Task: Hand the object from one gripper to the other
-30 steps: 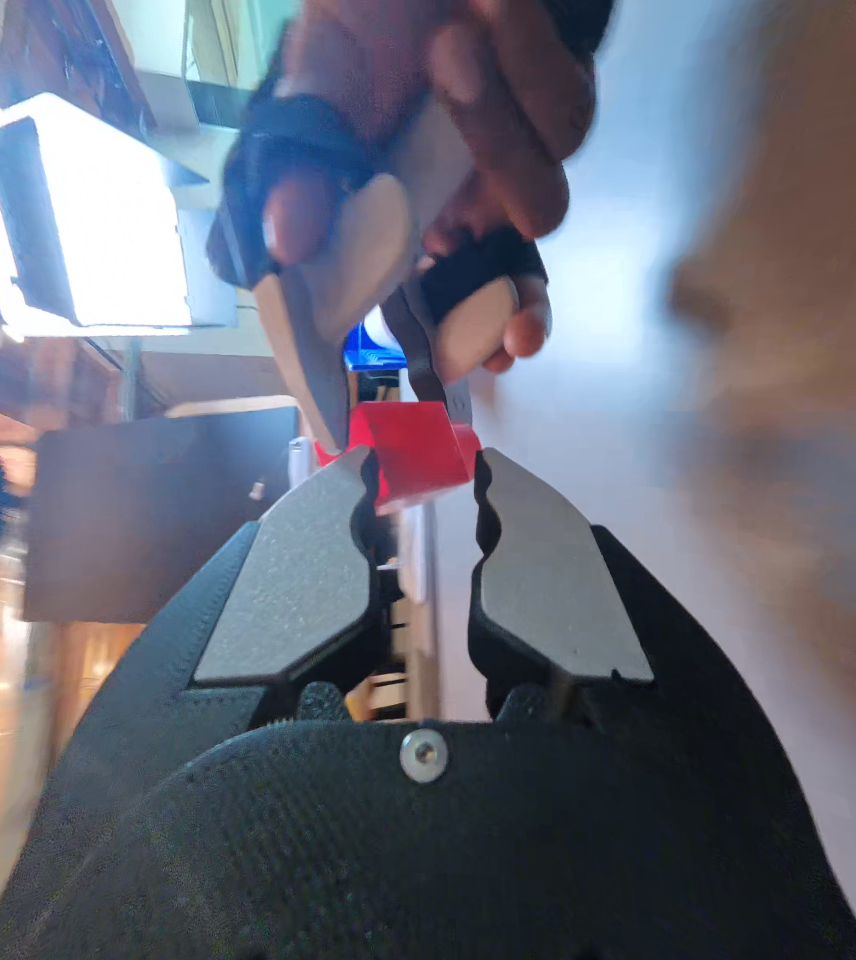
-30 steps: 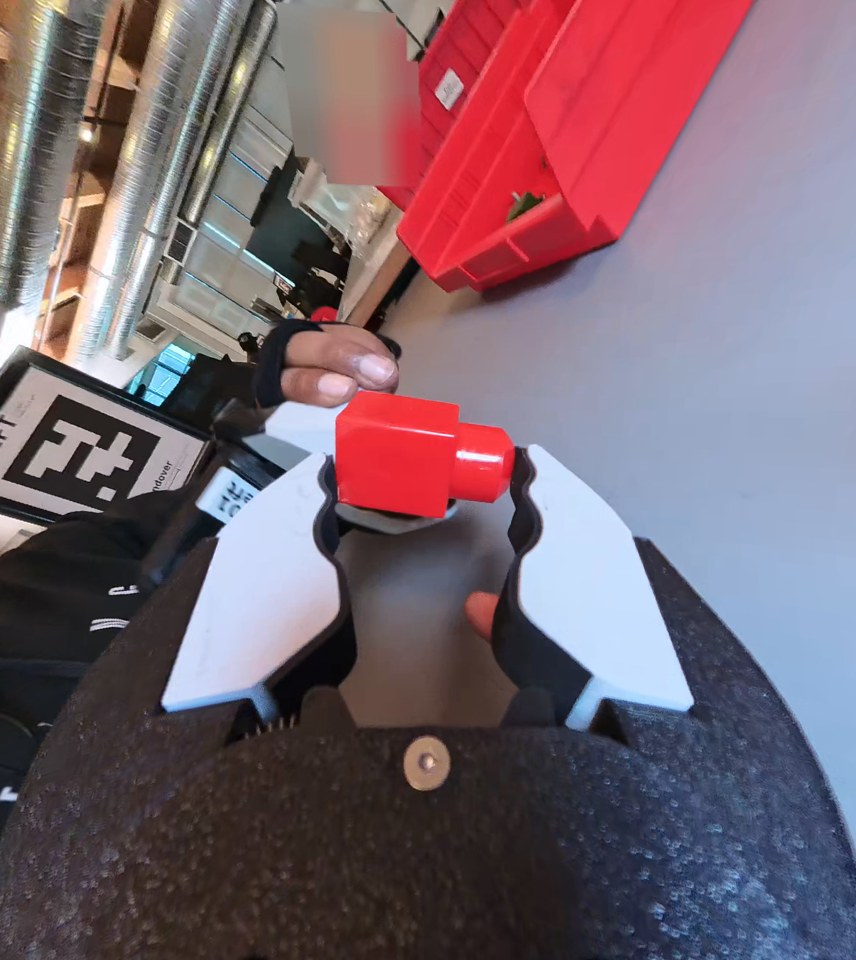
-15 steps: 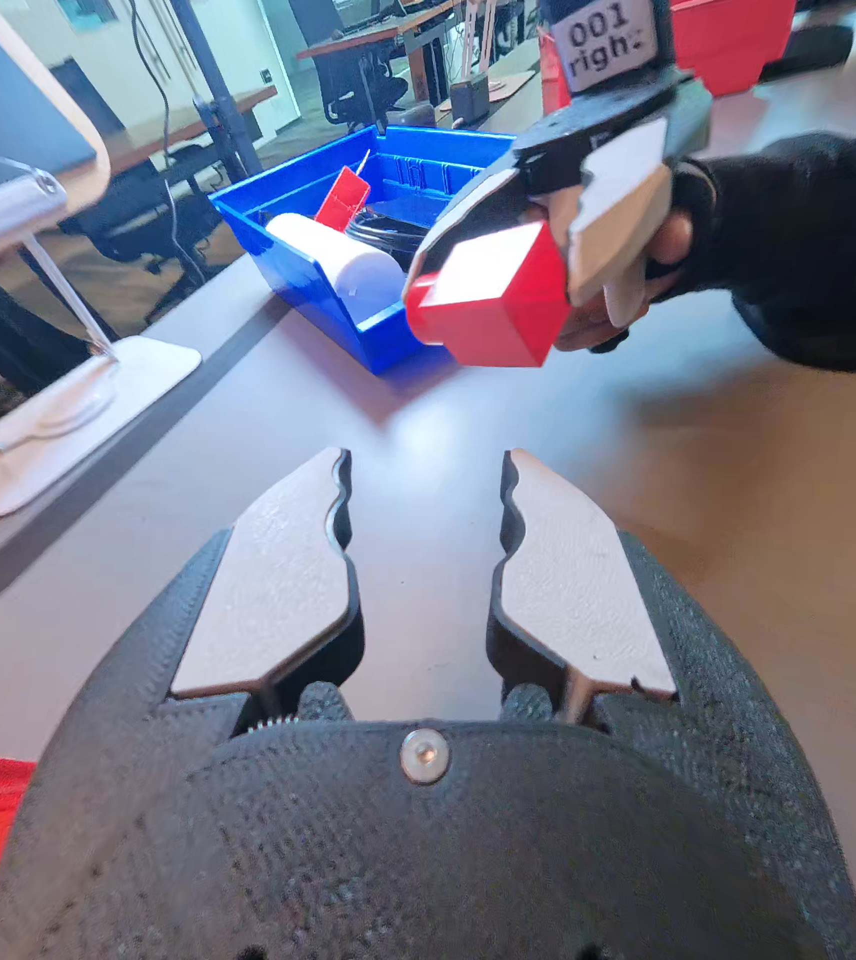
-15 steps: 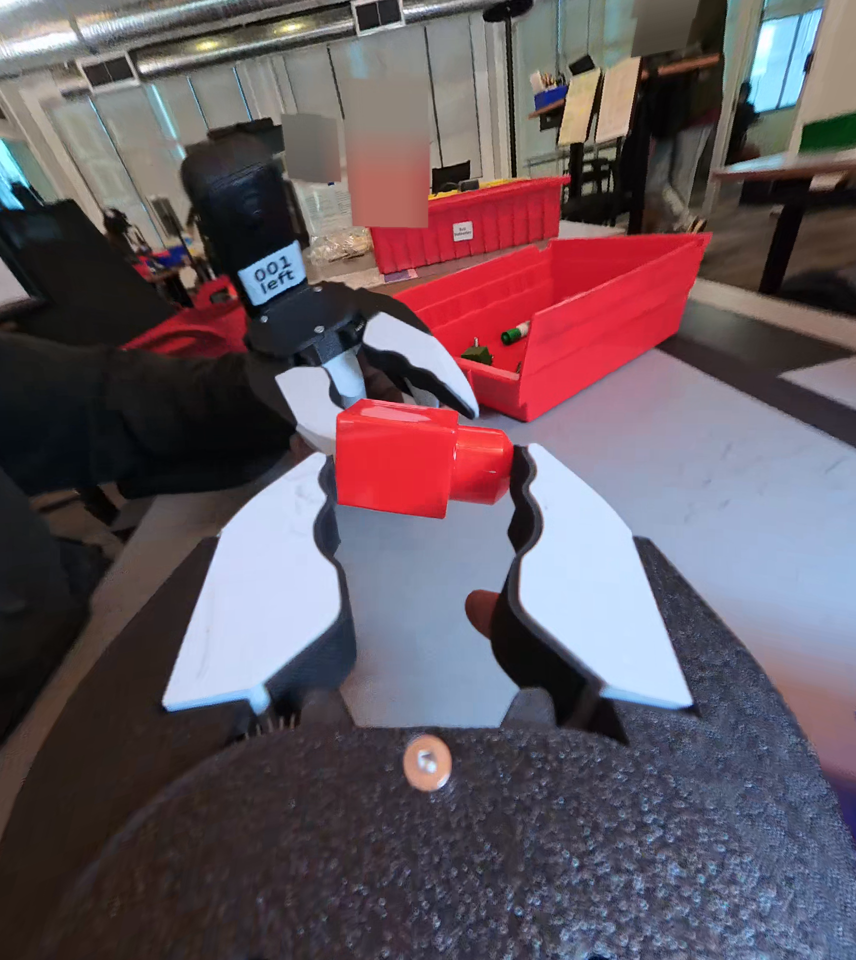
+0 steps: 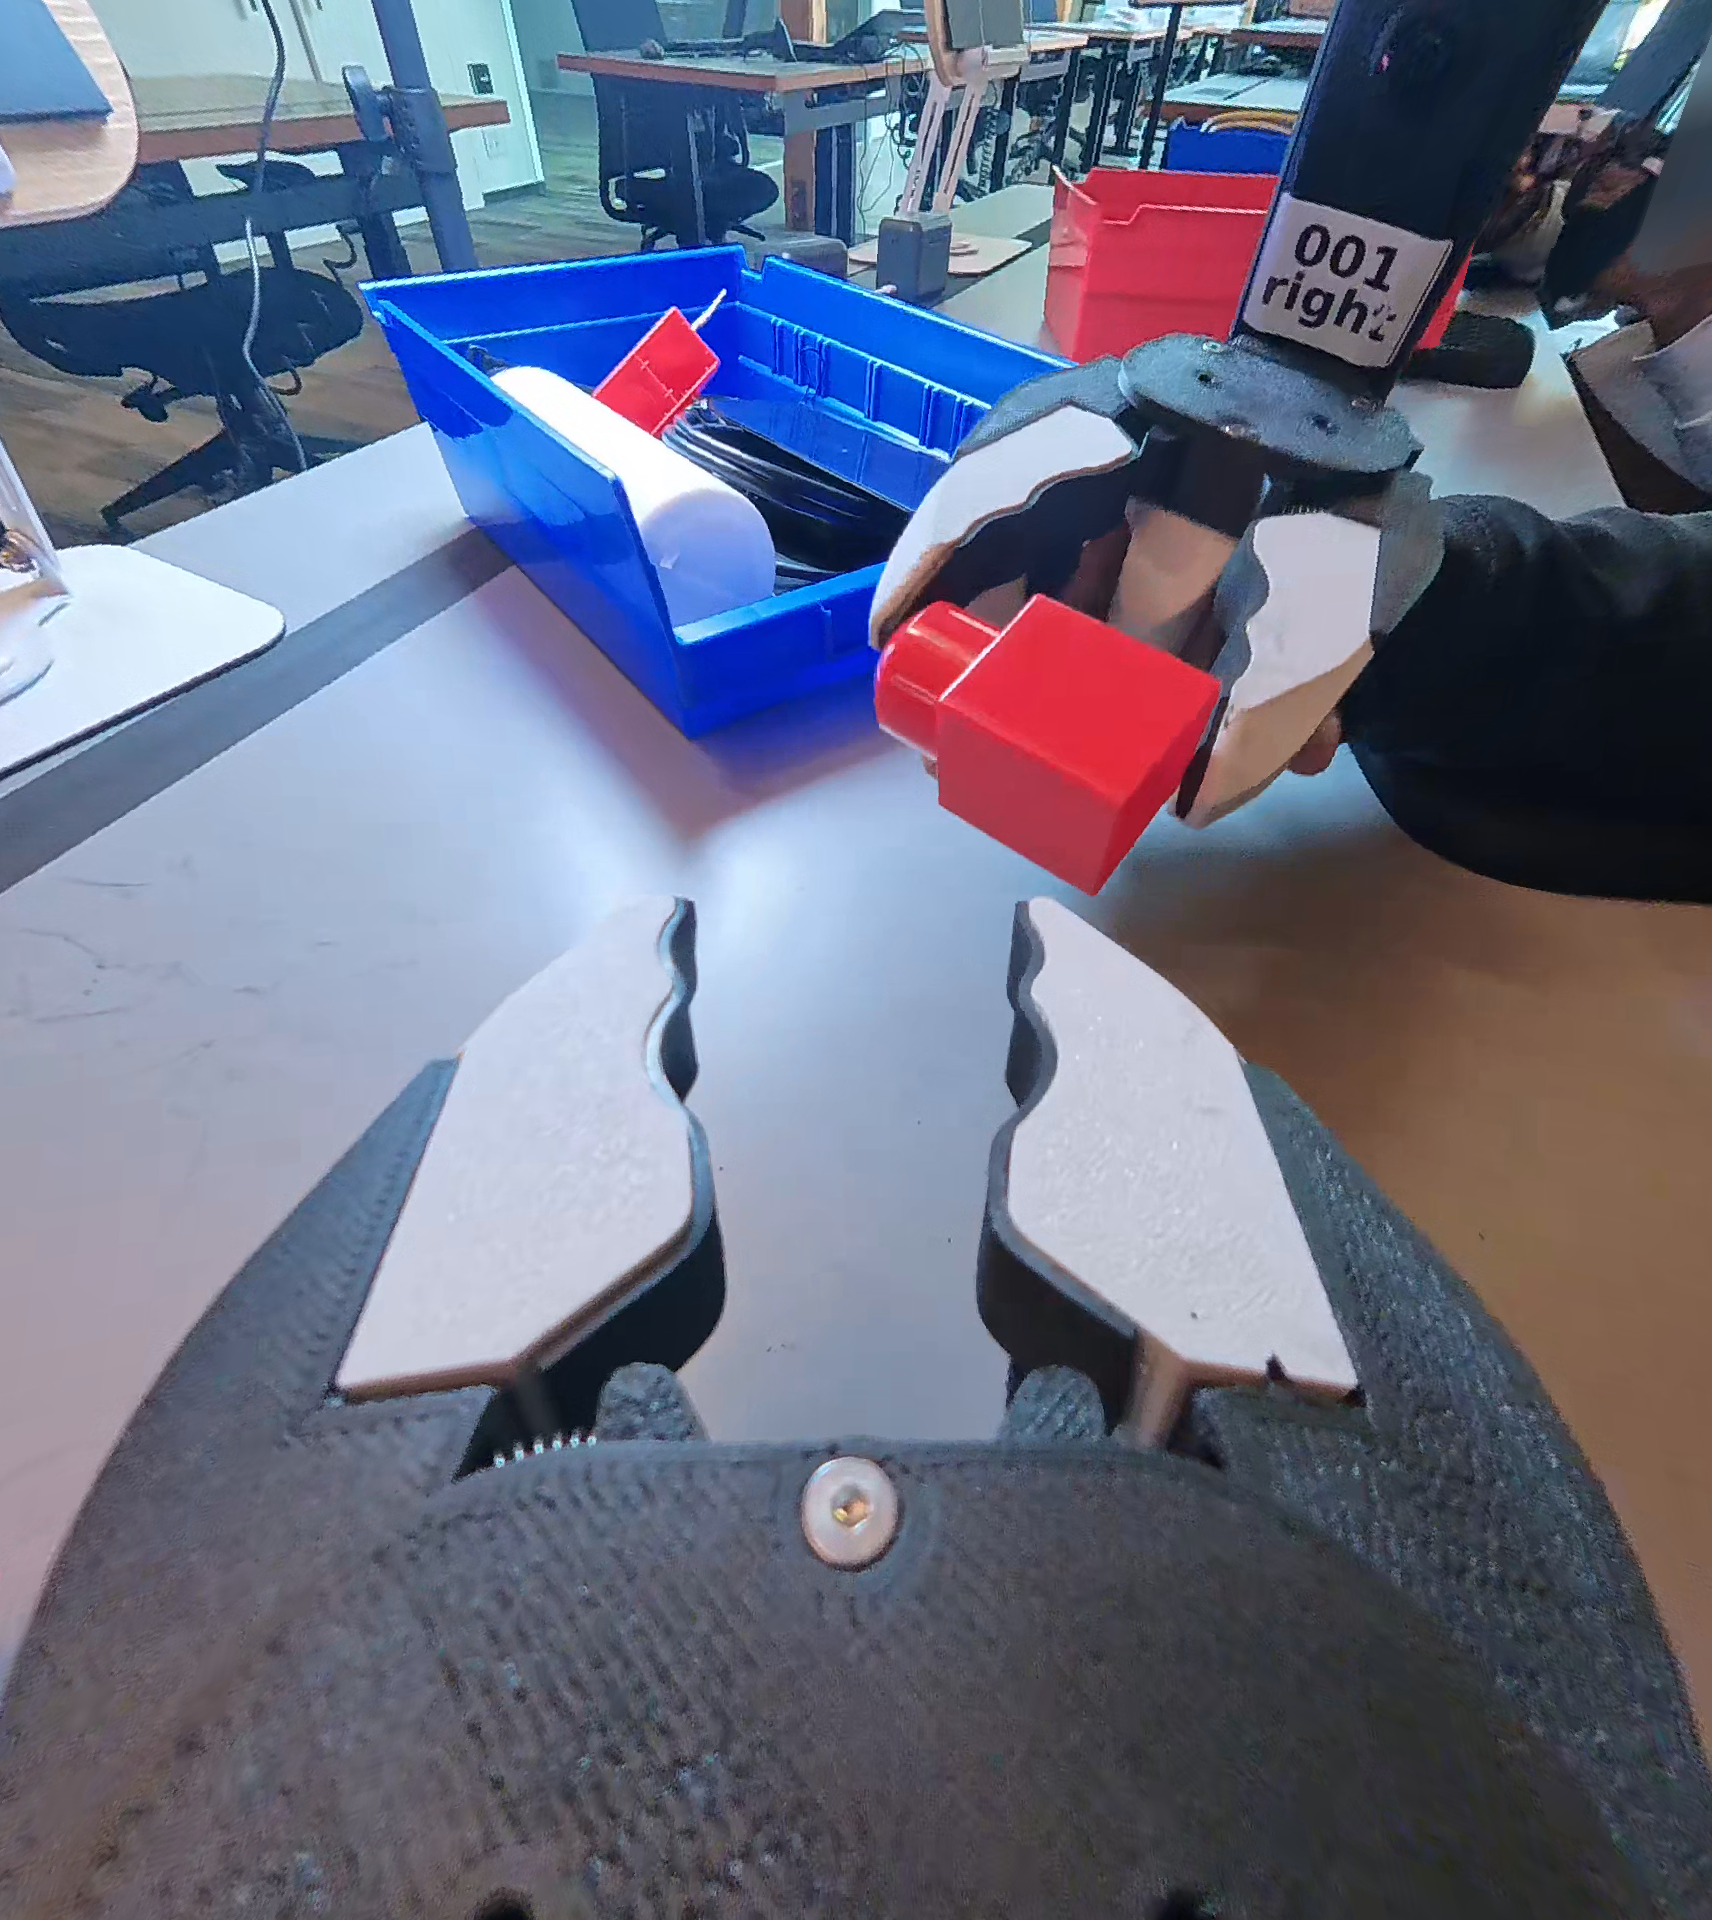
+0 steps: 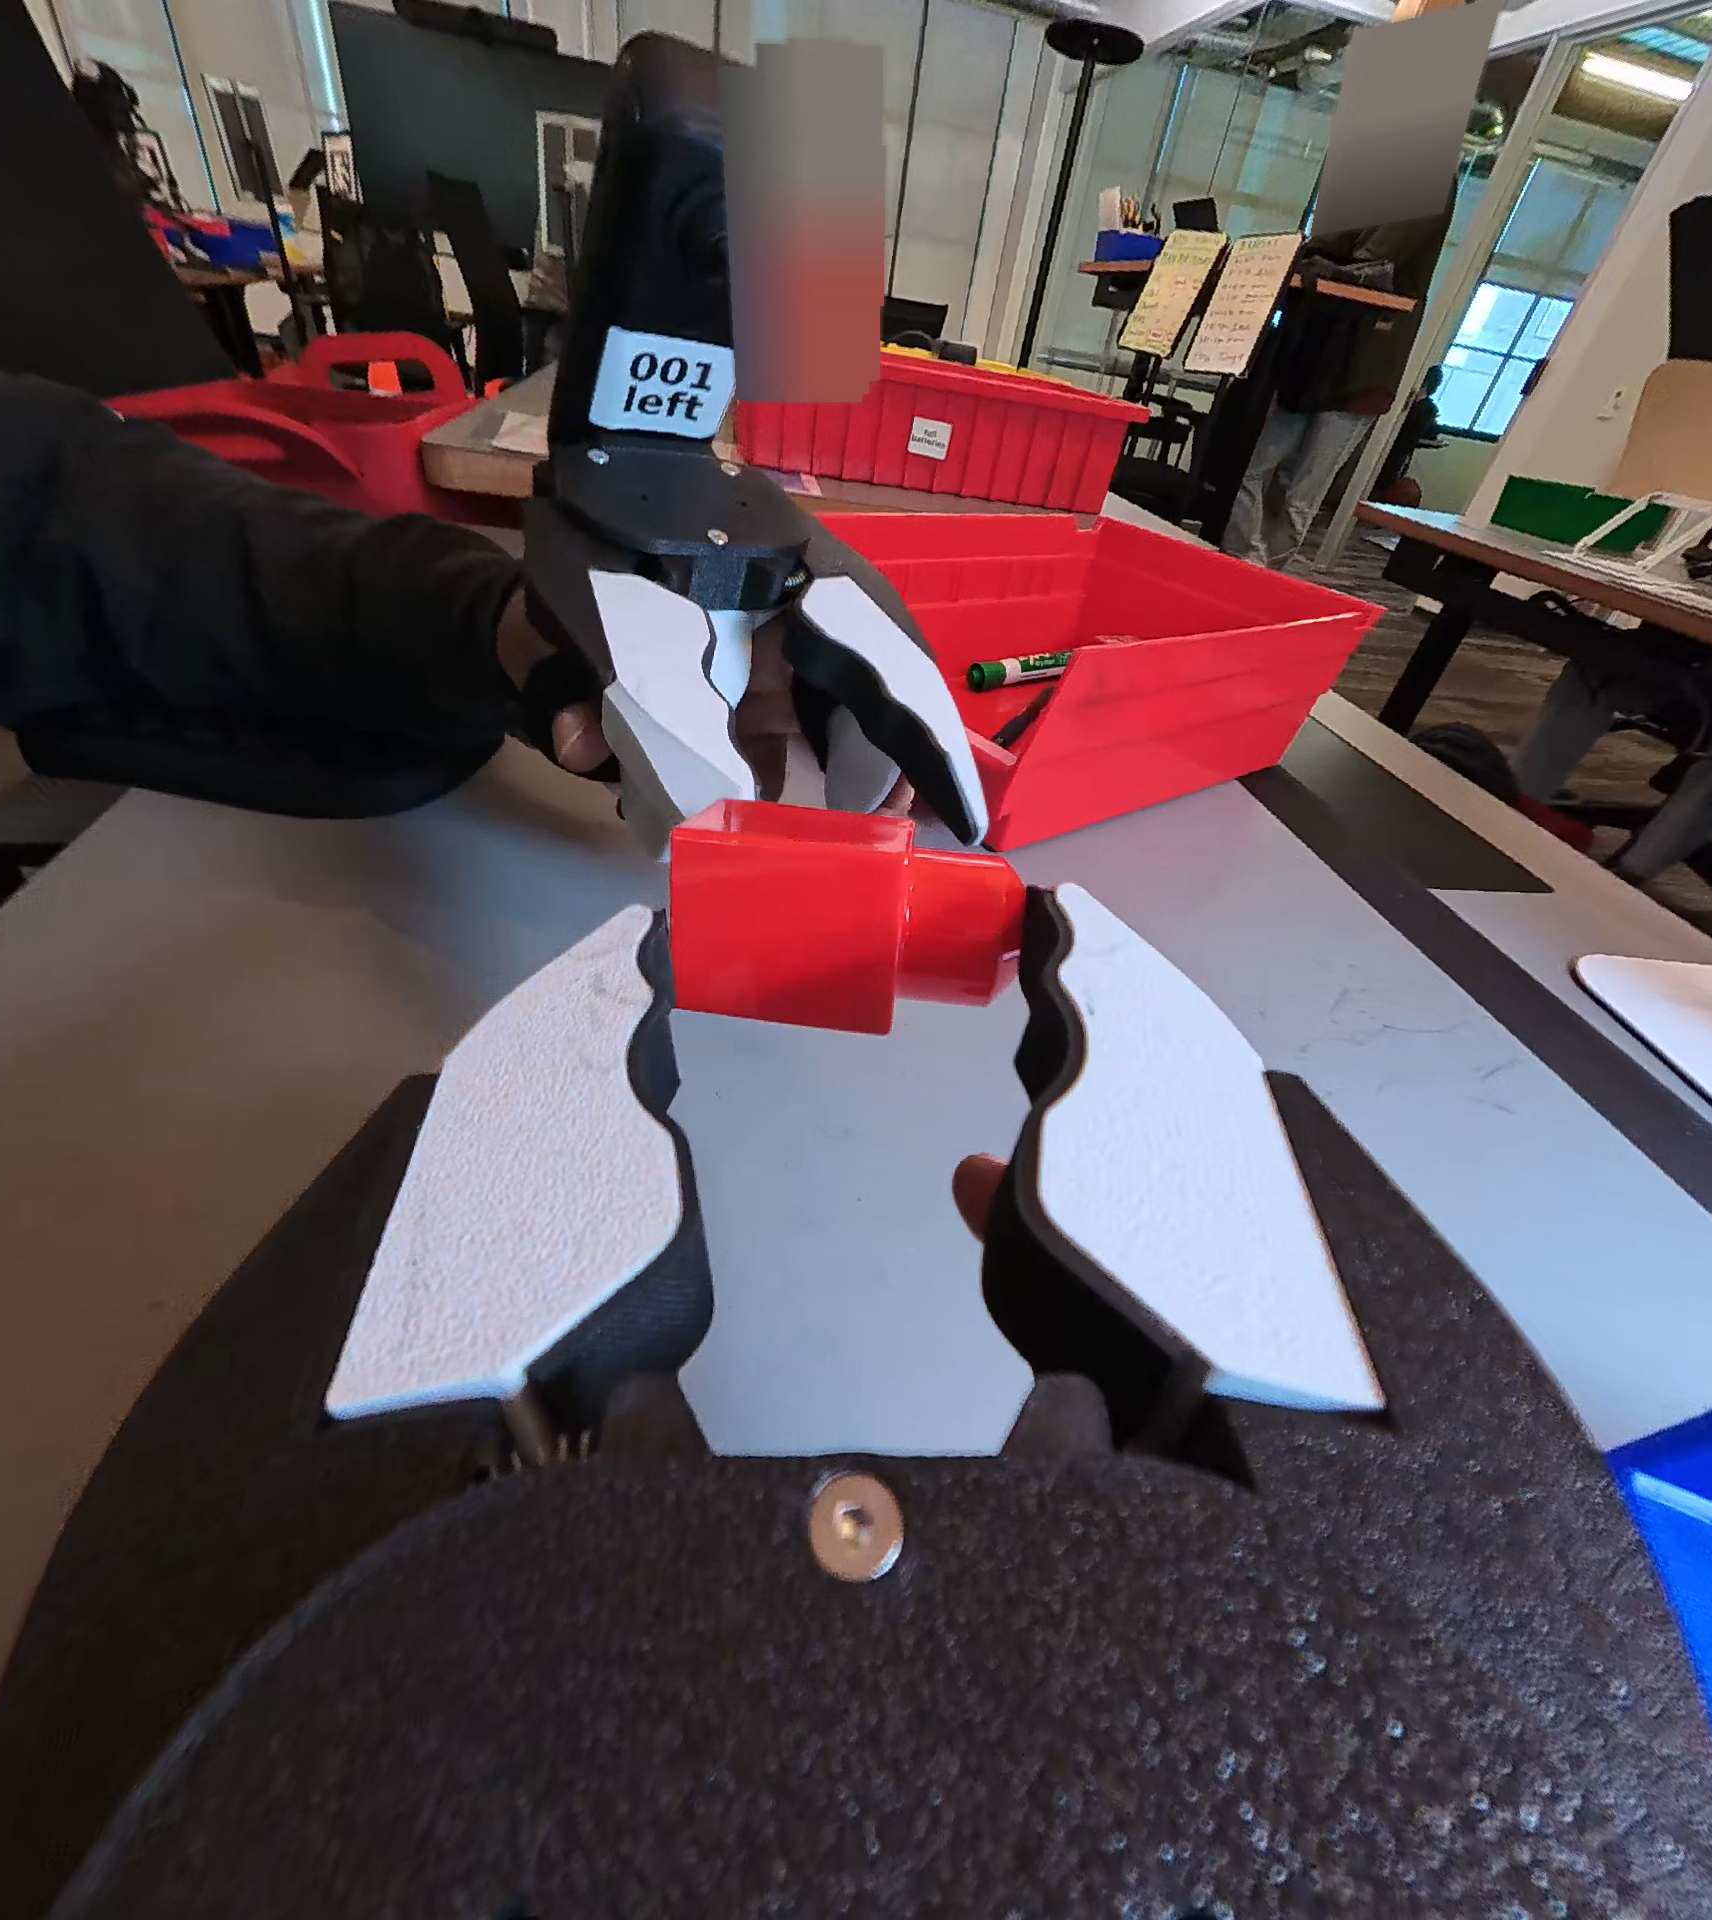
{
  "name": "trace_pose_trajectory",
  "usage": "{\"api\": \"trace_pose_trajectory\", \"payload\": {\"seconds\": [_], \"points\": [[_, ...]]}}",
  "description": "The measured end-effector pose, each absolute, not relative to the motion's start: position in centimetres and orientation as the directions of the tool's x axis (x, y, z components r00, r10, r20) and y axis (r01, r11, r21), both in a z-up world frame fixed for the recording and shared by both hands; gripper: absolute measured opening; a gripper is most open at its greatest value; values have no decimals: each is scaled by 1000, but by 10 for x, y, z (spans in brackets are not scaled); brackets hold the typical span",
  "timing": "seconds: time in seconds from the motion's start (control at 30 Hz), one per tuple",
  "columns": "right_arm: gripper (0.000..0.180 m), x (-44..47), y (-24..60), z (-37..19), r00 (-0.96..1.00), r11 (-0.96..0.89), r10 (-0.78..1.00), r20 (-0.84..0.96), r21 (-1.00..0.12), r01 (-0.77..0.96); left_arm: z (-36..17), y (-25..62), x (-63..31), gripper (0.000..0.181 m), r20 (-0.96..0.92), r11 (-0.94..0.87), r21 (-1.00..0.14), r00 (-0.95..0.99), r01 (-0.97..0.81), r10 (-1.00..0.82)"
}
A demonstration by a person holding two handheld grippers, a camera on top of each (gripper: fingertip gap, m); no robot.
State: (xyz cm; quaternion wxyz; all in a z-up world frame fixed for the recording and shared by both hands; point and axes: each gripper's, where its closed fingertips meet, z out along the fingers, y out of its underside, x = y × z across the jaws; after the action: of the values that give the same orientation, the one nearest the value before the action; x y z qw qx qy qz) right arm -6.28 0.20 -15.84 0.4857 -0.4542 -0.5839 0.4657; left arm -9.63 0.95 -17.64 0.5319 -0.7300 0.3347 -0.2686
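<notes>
Since half a second ago the left claw [image 5: 850, 914] has drawn a little away from the red block [image 5: 1049, 727], and both views have levelled. The right claw [image 6: 847, 920] grips the block across its length, one fingertip on the square body's end, the other on the round stud, holding it above the grey counter [image 5: 332, 935]. The left claw stands empty, its fingers spread moderately wide, near the block but not touching; seen from the right wrist view it [image 6: 800, 800] hangs just behind the block, tips pointing down. A blue bin [image 5: 561, 540] beyond holds a white roll [image 5: 654, 488], a red tag and black cable. A red bin [image 6: 1174, 717] holds a green marker [image 6: 1018, 668]
</notes>
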Motion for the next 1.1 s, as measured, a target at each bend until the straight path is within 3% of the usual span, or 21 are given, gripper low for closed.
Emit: {"api": "trace_pose_trajectory", "payload": {"seconds": [0.27, 0.5, 0.63, 0.7, 0.8, 0.9, 0.97, 1.07, 1.1], "points": [[65, -68, -3, -164, -85, 344, 938, 336, -930, 128, -171, 2, -90, 59, 272, -350, -936, 541, -44, -796], [65, -74, -10, -165, -64, 534, 844, 532, -827, 173, -162, -11, -80, 67, 610, -600, -789, 283, 132, -740], [65, -82, -22, -163, -55, 614, 787, 615, -770, 175, -167, -26, -67, 51, 659, -659, -748, 189, 74, -728], [65, -83, -15, -164, -11, 601, 788, 615, -766, 225, -168, -21, -68, 45, 634, -633, -769, 232, 87, -738], [68, -82, 0, -164, 56, 478, 857, 512, -832, 282, -166, -6, -80, 41, 587, -581, -803, 340, 131, -735], [72, -84, 2, -159, 68, 112, 989, 133, -961, 252, -168, 8, -93, 41, 451, -466, -879, 488, 99, -747], [73, -84, 0, -157, 45, -154, 988, -148, -960, 235, -174, 12, -98, 41, 224, -315, -948, 591, -54, -775], [67, -85, -2, -160, 26, -293, 955, -295, -927, 234, -174, 4, -88, 41, -22, -134, -967, 592, -218, -805], [52, -87, -5, -161, 17, -316, 947, -321, -918, 238, -175, 0, -83, 41, -55, -107, -964, 577, -243, -815]]}}
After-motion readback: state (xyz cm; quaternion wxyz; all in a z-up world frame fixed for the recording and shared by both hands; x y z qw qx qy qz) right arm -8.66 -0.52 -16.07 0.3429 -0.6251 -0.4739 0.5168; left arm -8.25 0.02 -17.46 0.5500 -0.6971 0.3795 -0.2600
